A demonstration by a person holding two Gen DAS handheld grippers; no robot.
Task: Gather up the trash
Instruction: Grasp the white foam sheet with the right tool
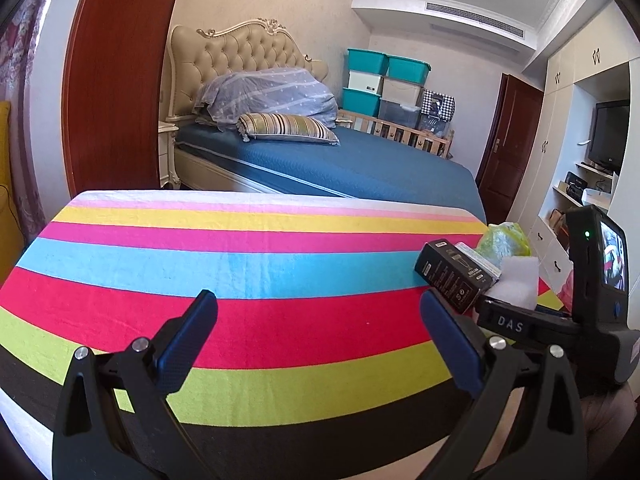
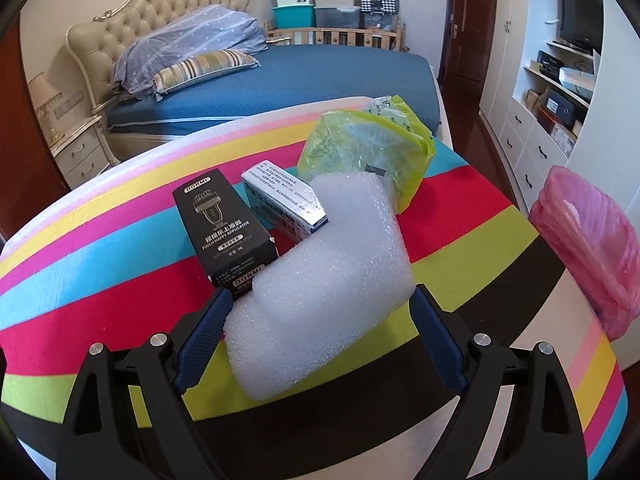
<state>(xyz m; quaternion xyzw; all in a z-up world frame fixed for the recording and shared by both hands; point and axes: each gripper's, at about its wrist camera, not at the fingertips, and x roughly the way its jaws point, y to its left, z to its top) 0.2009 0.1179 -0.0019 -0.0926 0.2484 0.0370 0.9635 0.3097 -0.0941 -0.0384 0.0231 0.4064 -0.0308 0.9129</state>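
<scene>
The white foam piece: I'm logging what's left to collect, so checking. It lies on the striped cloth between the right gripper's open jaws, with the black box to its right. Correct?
Not quite. In the right wrist view the black box is left of the white foam piece, not right. The foam does lie on the striped cloth between the right gripper's open jaws.
</scene>
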